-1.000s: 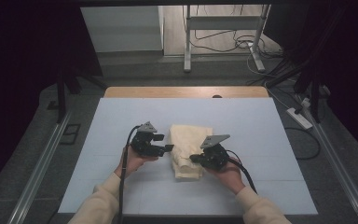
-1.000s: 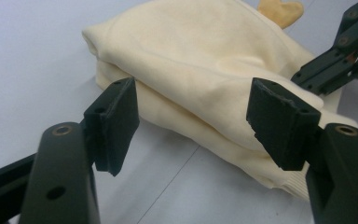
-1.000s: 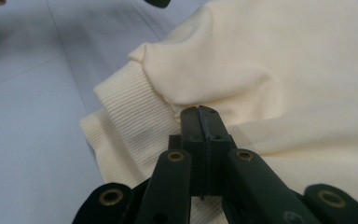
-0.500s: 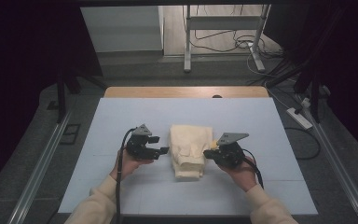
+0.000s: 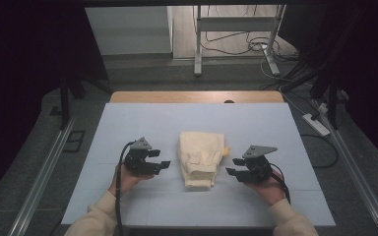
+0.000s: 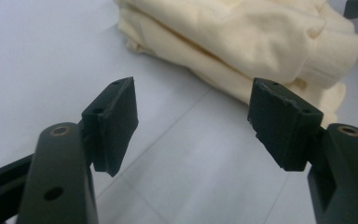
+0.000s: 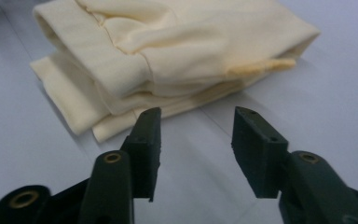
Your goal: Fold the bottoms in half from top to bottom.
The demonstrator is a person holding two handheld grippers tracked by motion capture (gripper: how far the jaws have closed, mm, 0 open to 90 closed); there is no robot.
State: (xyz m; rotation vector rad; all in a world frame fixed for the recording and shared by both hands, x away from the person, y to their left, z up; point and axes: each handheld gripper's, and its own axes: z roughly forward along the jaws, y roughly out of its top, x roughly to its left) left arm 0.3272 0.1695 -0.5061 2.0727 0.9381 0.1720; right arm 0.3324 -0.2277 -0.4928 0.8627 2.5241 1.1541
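Observation:
A folded cream-yellow garment lies in the middle of the pale blue table. My left gripper rests to its left, open and empty, apart from the cloth. My right gripper sits to its right, open too, with nothing held. In the left gripper view the garment lies beyond the spread jaws of the left gripper. Through the right gripper view, the garment sits just past the right gripper, a small tab of cloth sticking out at its side.
The table's wooden far edge runs across the back. Metal rails flank the table on the floor. A stand and cables lie beyond the table, and a power strip sits on the floor at the right.
Both grippers have let go of the garment and drawn outward to either side. The garment now lies still and folded between them.

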